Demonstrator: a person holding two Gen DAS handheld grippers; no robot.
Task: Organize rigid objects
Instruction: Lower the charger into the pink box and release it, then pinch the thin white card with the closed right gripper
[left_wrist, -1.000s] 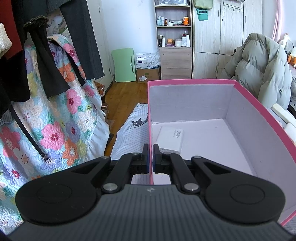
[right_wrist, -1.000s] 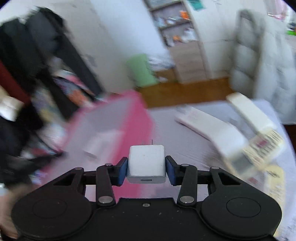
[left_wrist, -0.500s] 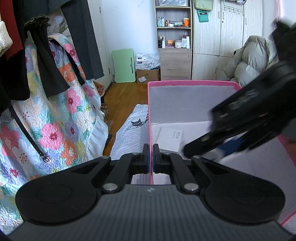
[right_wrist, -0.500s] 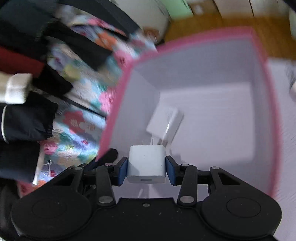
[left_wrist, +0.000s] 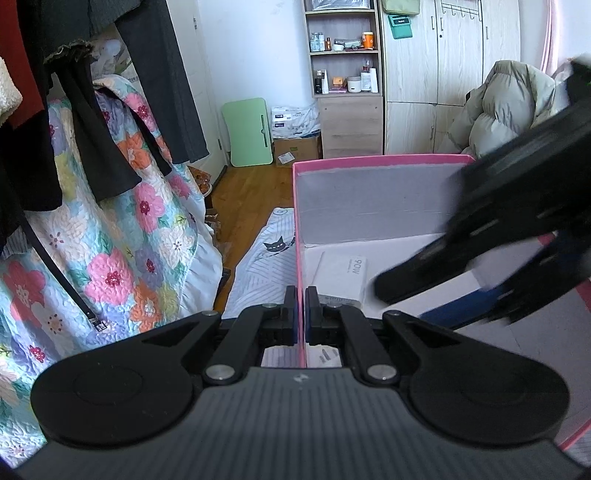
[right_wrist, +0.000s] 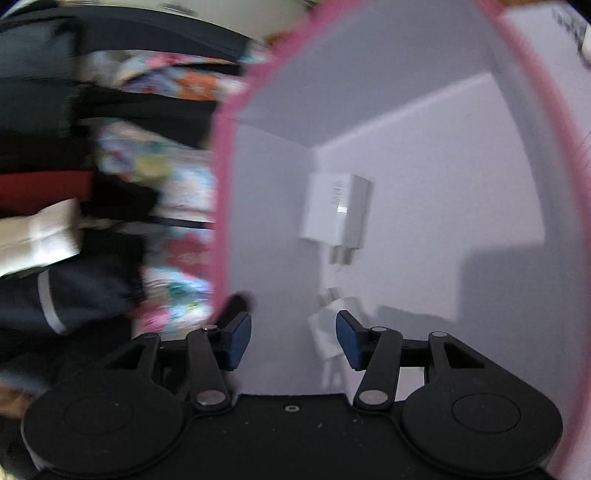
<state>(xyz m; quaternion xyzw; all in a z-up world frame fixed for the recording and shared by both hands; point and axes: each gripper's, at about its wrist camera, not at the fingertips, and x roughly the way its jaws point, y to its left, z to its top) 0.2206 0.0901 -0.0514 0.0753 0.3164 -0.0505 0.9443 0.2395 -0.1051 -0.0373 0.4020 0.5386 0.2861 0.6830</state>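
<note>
The pink box stood open with pale walls and floor, its left wall pinched between the closed pads of the left tongs. A large white charger lay on the box floor by that wall, ahead of the right tongs, prongs pointing back toward them. A small white charger lay loose and tilted between the spread right pads, close to the right-hand one, which had just been opening.
</note>
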